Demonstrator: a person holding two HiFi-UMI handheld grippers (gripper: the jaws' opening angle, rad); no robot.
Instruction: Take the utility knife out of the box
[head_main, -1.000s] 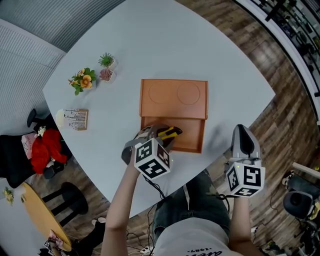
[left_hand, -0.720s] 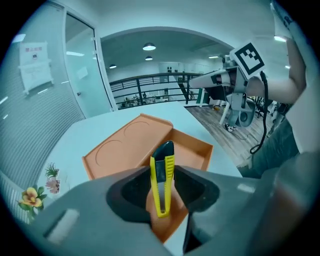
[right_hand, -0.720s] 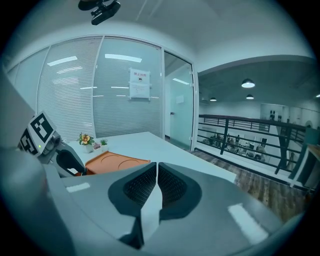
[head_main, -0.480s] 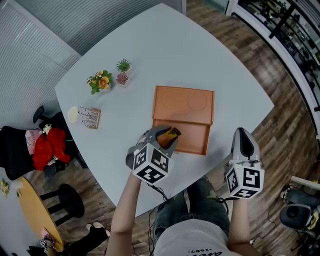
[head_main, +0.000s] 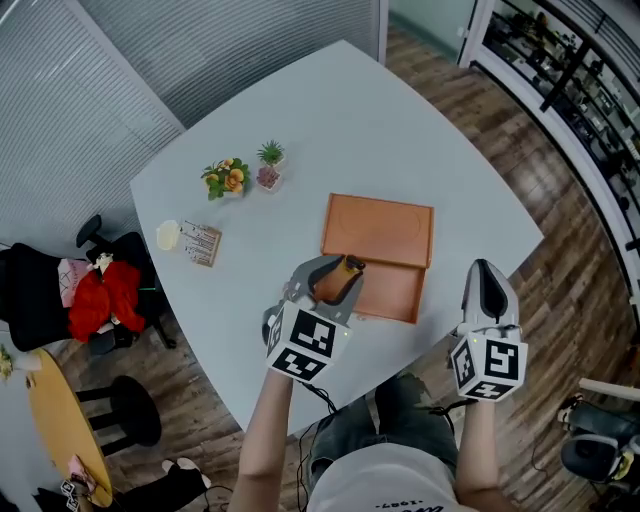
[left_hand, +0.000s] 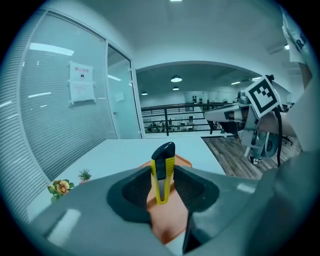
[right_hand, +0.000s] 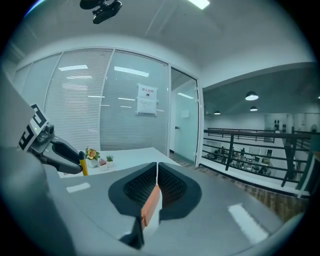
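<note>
The knife (left_hand: 163, 170) (yellow, with a black end) stands upright, clamped between the jaws of the left gripper (head_main: 335, 278), held over the near edge of the orange box (head_main: 380, 230) on the table (head_main: 400, 120). The right gripper (right_hand: 156, 186), right of the box, has its jaws together on nothing.

an office: blinded glass walls (head_main: 100, 100), a meeting table (head_main: 400, 130), a swivel chair (head_main: 25, 300).

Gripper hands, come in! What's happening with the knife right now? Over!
Left gripper shut on utility knife, knife upright. Right gripper shut, empty, off to the side. Knife held above the box. Nothing blocking it.
</note>
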